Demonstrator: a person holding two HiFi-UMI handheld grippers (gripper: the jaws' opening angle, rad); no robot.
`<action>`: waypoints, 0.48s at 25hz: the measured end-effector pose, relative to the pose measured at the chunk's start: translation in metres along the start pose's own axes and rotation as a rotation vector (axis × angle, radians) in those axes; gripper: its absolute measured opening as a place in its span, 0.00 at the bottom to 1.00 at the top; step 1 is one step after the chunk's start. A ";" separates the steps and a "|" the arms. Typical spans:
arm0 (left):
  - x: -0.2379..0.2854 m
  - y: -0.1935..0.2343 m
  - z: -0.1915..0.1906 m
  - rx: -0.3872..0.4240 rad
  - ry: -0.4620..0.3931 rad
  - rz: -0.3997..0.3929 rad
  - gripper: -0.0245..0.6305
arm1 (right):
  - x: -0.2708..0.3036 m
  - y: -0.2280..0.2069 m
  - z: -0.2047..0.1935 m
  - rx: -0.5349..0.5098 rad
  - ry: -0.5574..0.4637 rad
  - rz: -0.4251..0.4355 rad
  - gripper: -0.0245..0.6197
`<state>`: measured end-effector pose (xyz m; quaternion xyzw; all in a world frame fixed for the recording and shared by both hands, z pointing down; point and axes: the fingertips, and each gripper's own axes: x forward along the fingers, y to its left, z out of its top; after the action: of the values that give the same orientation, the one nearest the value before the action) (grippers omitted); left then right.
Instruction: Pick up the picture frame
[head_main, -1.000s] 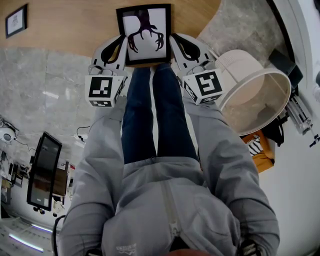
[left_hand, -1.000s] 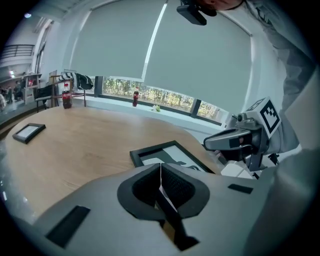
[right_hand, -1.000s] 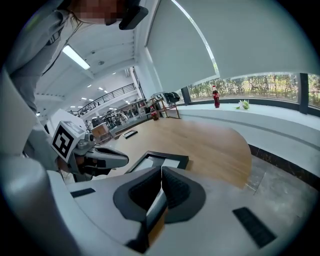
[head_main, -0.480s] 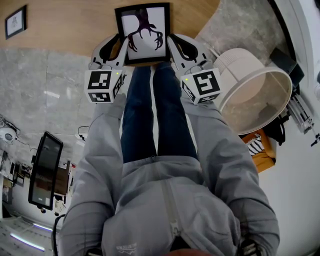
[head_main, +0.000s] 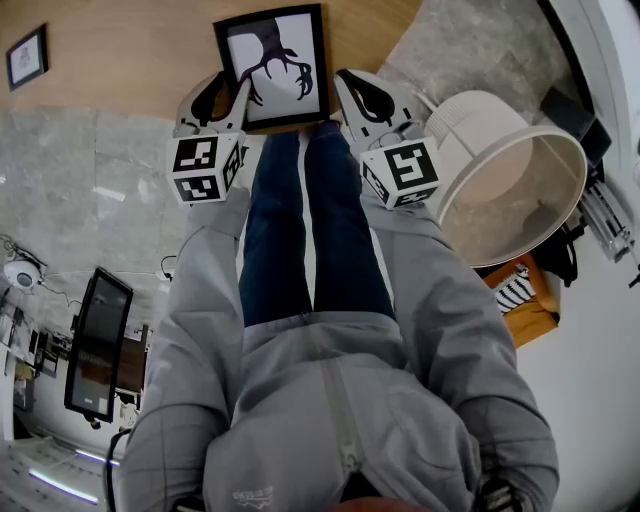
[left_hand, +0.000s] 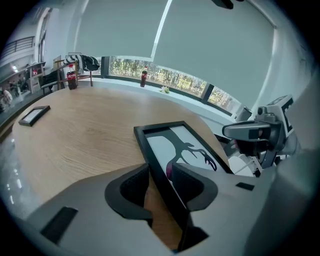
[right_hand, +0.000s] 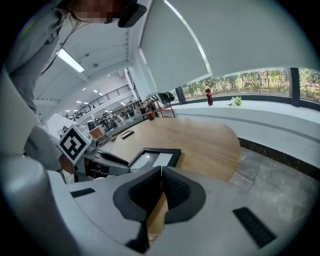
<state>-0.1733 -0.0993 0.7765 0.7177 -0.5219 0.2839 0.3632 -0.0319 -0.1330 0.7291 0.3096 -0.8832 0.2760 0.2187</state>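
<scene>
Head view: picture frame (head_main: 272, 68) lies on the wooden table (head_main: 120, 50) at its near edge, right in front of the person. Left gripper (head_main: 222, 90) sits at the frame's left side and right gripper (head_main: 352, 88) just beside its right side. They flank it, likely set up for a two-sided lift.

Left gripper view: left gripper (left_hand: 160, 182) has its jaws wide, having just been opening. The black left border of the picture frame (left_hand: 185, 145) runs between them. Bare table (left_hand: 80, 135) shows in the gap on the left jaw's side, so there is no squeeze yet. The gripper straddles the edge so that closing would pinch the border.

Right gripper view: right gripper (right_hand: 161, 187) has its jaws pressed together with nothing between them. The picture frame (right_hand: 156, 156) is ahead and a bit left on the table (right_hand: 200, 140), and the left gripper (right_hand: 107, 161) is visible at its far side. Judgement: the right gripper is only waiting or steadying, and the frame is not picked up yet.
</scene>
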 end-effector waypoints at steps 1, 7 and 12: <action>0.000 0.000 0.000 0.001 0.002 0.005 0.27 | -0.002 -0.002 -0.002 0.003 0.001 -0.004 0.09; 0.002 -0.007 0.005 0.026 0.013 0.001 0.27 | -0.010 -0.011 -0.016 0.045 0.026 -0.037 0.09; 0.022 -0.052 0.005 0.041 0.021 -0.009 0.27 | -0.044 -0.047 -0.038 0.093 0.014 -0.070 0.09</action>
<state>-0.1167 -0.1048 0.7791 0.7245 -0.5086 0.3005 0.3551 0.0390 -0.1214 0.7494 0.3482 -0.8566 0.3111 0.2197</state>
